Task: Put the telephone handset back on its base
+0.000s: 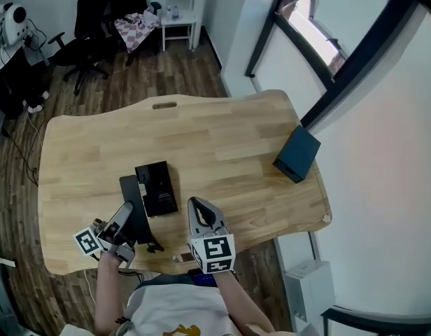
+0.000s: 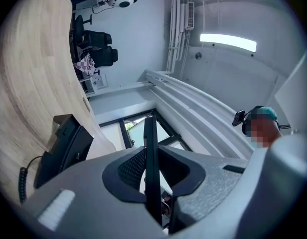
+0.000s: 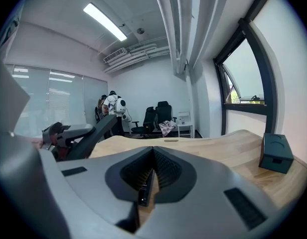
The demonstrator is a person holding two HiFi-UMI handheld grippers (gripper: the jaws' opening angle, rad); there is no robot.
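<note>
The black telephone base (image 1: 158, 187) lies flat near the table's front left; in the left gripper view the base (image 2: 64, 151) shows at the left. The black handset (image 1: 137, 200) is lifted just left of the base, tilted, with my left gripper (image 1: 129, 214) shut on it. In the left gripper view the handset (image 2: 149, 148) runs edge-on between the jaws. A coiled cord (image 1: 154, 246) trails from it near the front edge. My right gripper (image 1: 195, 204) hovers right of the base, jaws together and holding nothing. In the right gripper view, the right gripper (image 3: 152, 157) has the held handset (image 3: 91, 132) to its left.
A dark blue-grey box (image 1: 297, 153) stands near the wooden table's (image 1: 222, 138) right edge and shows as the box (image 3: 275, 153) in the right gripper view. Office chairs (image 1: 89, 19) and a small white table (image 1: 179, 21) stand on the floor beyond the table's far edge.
</note>
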